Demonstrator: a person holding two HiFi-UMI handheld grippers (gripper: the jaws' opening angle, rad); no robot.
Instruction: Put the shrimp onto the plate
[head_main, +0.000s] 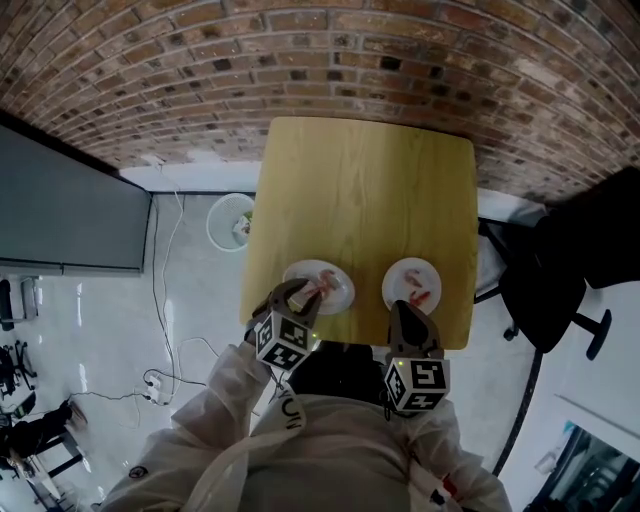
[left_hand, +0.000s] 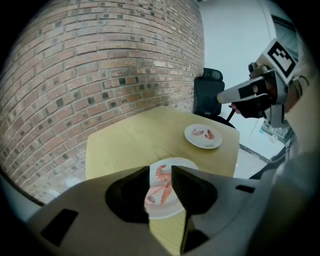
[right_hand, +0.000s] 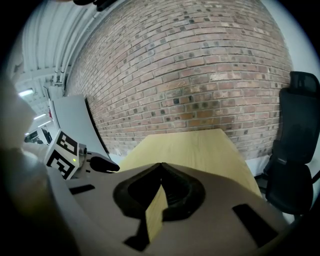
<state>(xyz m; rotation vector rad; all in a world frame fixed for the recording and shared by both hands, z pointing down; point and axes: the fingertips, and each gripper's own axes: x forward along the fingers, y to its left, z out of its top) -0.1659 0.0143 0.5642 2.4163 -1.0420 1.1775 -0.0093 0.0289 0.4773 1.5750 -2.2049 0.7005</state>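
Pose check: the grey plastic two-jaw left gripper (head_main: 303, 291) pitches steeply downward. Its jaws stand a narrow gap apart and the pads do not meet. The black-and-white left marker cube (head_main: 283, 340) sits at its rear, tilted toward the camera. The right gripper (head_main: 405, 306), of the same grey build, pitches down at a shallower angle with its jaw tips meeting and closed. The right marker cube (head_main: 416, 383) is behind it. The two grippers are held side by side, apart, ahead of the torso. The forearms in pale cream sleeves (head_main: 220, 395) are bent at the elbow and kept close to the body.
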